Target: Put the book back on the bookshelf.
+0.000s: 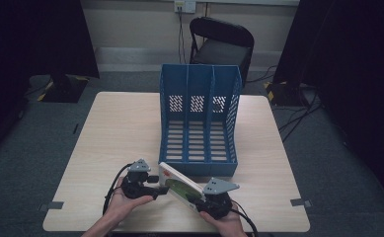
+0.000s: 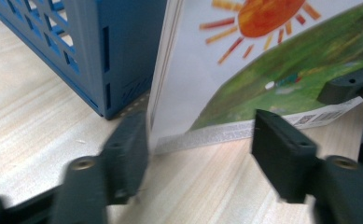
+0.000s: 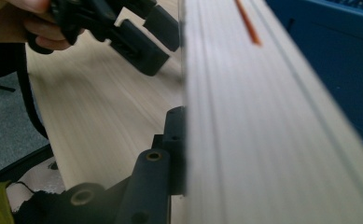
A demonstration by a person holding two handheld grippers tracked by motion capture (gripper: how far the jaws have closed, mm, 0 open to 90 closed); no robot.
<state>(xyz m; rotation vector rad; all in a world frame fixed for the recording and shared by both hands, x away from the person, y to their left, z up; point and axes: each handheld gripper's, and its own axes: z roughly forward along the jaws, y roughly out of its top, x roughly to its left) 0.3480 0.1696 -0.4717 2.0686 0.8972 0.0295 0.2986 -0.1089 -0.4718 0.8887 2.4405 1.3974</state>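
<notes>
Book at lower centre of frame, standing on edge on tabletop, just before blue file rack. Right gripper fingers clamped on lower corner. Left gripper fingers apart, straddling spine corner, not pressing. Book looks stiff, light, glossy cover likely slippery; hold near spine.

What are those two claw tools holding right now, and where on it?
The right gripper is clamped on the picture book at its near end. The left gripper is open, its jaws astride the book's corner.
</notes>
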